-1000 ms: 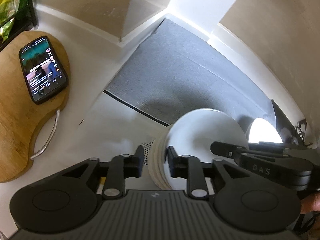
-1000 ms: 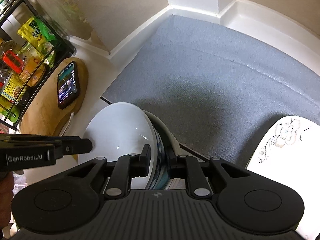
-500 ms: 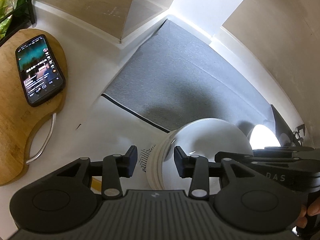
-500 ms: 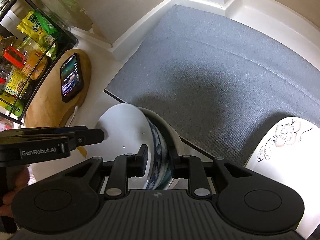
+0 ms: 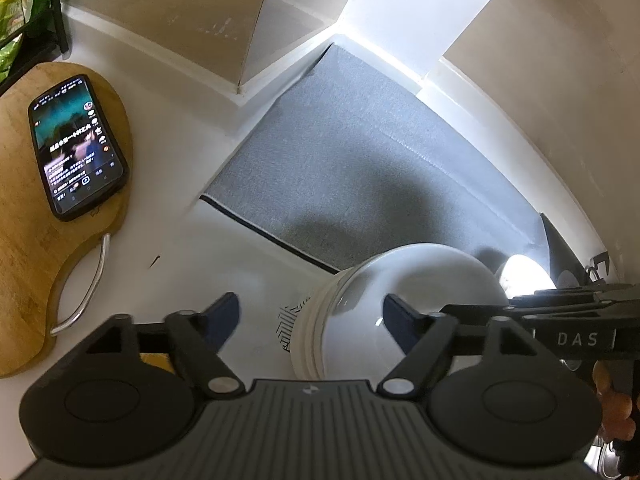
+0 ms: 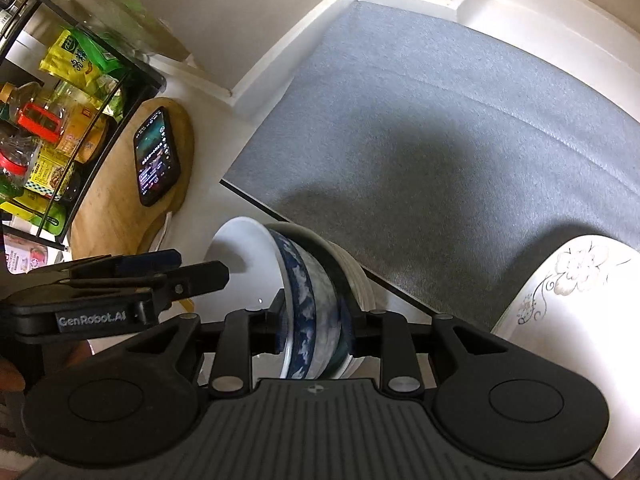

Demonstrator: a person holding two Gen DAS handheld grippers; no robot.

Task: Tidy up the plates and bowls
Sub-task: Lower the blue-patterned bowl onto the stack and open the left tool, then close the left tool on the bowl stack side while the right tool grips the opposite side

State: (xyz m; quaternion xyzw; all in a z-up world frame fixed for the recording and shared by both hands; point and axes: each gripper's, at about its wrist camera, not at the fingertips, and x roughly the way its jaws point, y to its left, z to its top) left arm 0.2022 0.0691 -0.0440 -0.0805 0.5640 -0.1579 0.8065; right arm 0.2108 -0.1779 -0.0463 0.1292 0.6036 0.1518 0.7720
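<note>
Left jaws just opened off bowl stack; right apparently releasing.

Left gripper just spread wide; right gripper opening, perhaps still gripping.

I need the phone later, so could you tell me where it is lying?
The phone lies face up on the wooden cutting board, at the left in both views, beside the black rack.
</note>
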